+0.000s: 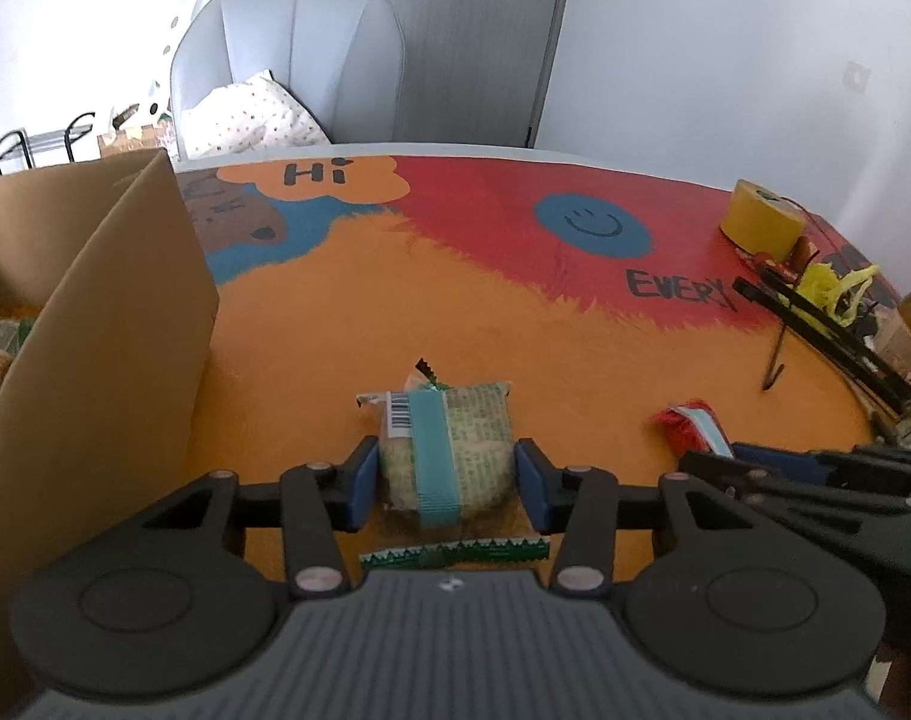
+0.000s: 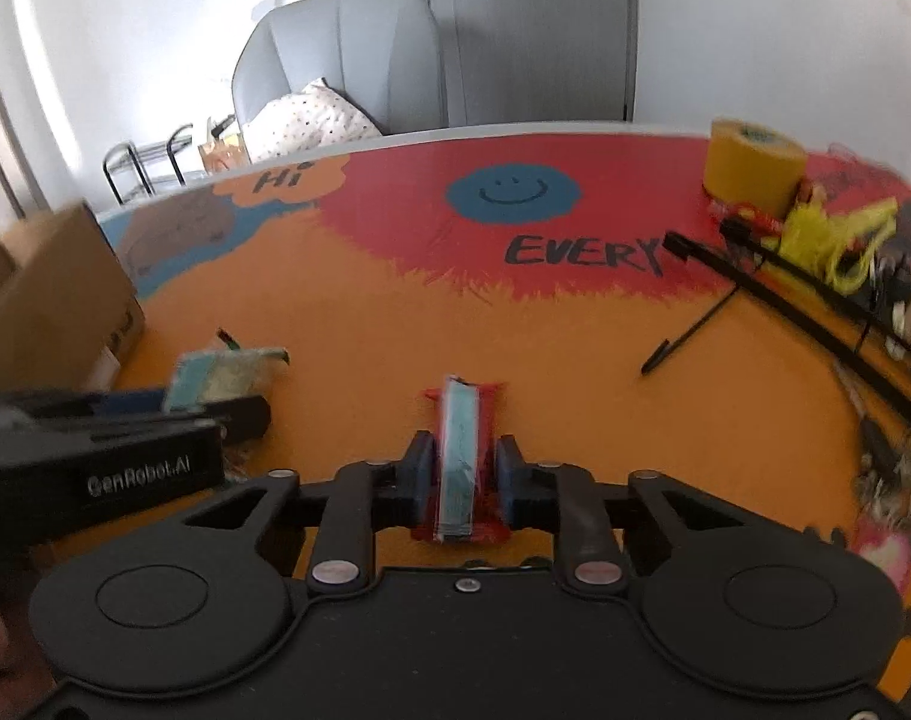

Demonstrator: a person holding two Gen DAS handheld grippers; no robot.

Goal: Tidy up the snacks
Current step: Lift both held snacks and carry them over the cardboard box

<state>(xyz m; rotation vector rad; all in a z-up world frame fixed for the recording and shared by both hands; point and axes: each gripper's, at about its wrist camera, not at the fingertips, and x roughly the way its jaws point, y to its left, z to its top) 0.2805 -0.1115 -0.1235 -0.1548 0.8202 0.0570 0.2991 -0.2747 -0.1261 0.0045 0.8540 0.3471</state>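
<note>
My left gripper (image 1: pixel 447 474) is shut on a green-wrapped snack pack (image 1: pixel 449 453) with a light blue band and a barcode, held just above the table. My right gripper (image 2: pixel 466 468) is shut on a red snack pack (image 2: pixel 462 462) with a light blue stripe, held on edge between the blue pads. In the left wrist view the red pack (image 1: pixel 689 427) and the right gripper show at the right. In the right wrist view the green pack (image 2: pixel 227 381) and the left gripper show at the left. An open cardboard box (image 1: pixel 89 354) stands to the left, with packets inside.
The table has an orange, red and blue printed cover (image 1: pixel 455 276). A yellow tape roll (image 1: pixel 761 217), yellow plastic scraps (image 1: pixel 833 288), black rods (image 2: pixel 815 312) and a black pen (image 2: pixel 689 333) lie at the right. A grey chair (image 1: pixel 299 60) with a pillow stands behind.
</note>
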